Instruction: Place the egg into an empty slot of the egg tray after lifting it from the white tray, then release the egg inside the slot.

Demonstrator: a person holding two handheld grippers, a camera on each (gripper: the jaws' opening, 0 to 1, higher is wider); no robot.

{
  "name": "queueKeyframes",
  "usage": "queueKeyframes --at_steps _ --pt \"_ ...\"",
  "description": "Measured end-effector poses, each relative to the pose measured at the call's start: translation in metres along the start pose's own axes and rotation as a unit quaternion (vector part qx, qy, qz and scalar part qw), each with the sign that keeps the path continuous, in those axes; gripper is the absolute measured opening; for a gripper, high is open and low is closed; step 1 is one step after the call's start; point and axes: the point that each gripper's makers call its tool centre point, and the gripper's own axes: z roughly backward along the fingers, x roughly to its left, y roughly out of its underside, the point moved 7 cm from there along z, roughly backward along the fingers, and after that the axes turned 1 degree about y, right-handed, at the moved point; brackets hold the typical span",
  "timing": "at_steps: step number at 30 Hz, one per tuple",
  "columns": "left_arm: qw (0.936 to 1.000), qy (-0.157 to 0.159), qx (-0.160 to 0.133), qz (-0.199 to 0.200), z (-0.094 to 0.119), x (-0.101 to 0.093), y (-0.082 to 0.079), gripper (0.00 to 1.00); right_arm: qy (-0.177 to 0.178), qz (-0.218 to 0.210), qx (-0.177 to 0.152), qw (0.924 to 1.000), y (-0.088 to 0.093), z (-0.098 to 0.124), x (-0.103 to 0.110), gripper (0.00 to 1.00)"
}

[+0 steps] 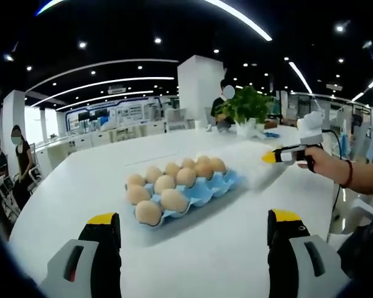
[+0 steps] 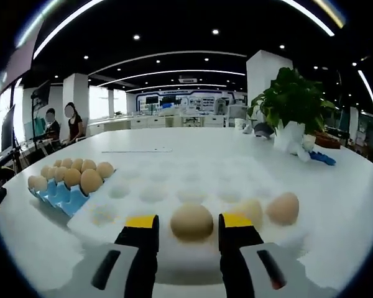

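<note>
My right gripper [image 2: 189, 225] is open and straddles a tan egg [image 2: 191, 221] that sits in the white tray [image 2: 174, 180], with a thin gap on each side. Two more eggs [image 2: 285, 208] lie to its right in the same tray. The blue egg tray [image 1: 214, 185] holds several eggs [image 1: 165, 184], and its near-right cups are bare. In the left gripper view the right gripper [image 1: 270, 157], held by a hand [image 1: 326, 164], hovers over the white tray [image 1: 252, 167]. My left gripper [image 1: 193, 226] is wide open, holds nothing, and is short of the blue tray [image 2: 61, 194].
Both trays rest on a large white table [image 1: 81, 180]. A potted plant [image 2: 291, 102] stands at the far side, with a blue item [image 2: 322, 158] beside it. People sit at desks [image 2: 62, 124] beyond the table's left edge.
</note>
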Motion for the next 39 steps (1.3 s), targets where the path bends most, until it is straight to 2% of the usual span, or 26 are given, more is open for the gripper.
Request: queueKeyframes --at_steps 8,16,18,22,25,33,39 --pt "1.0 -0.003 -0.001 -0.006 0.0018 0.0024 -0.0023 1.0 0.002 -0.002 -0.01 1.0 -0.0005 -0.0027 -0.0016 0.39" --pt "1.0 -0.005 -0.001 -0.007 0.0021 0.0054 -0.0035 1.0 0.006 -0.013 -0.012 0.9998 -0.0001 -0.0017 -0.0057 0.32" --pt "1.0 -0.001 0.001 -0.009 0.0005 0.0035 -0.0035 1.0 0.009 -0.001 -0.012 0.9999 -0.0002 -0.0036 -0.004 0.32" --pt "1.0 0.0 0.0 -0.009 -0.0011 0.0024 -0.0041 1.0 0.005 -0.006 -0.01 0.9999 -0.0007 -0.0043 -0.0049 0.29" --pt "0.9999 -0.002 0.002 -0.01 -0.0006 0.0021 -0.0039 1.0 0.006 0.003 -0.014 0.9999 0.0003 -0.004 -0.0043 0.28" --pt "0.9999 -0.006 0.004 -0.012 0.0028 0.001 -0.0038 1.0 0.002 -0.006 -0.022 0.9997 0.0014 -0.0039 -0.0064 0.28" --pt "0.9998 -0.01 0.008 -0.013 0.004 0.0016 -0.0029 1.0 -0.002 0.007 -0.031 0.9995 -0.0001 -0.002 -0.0055 0.28"
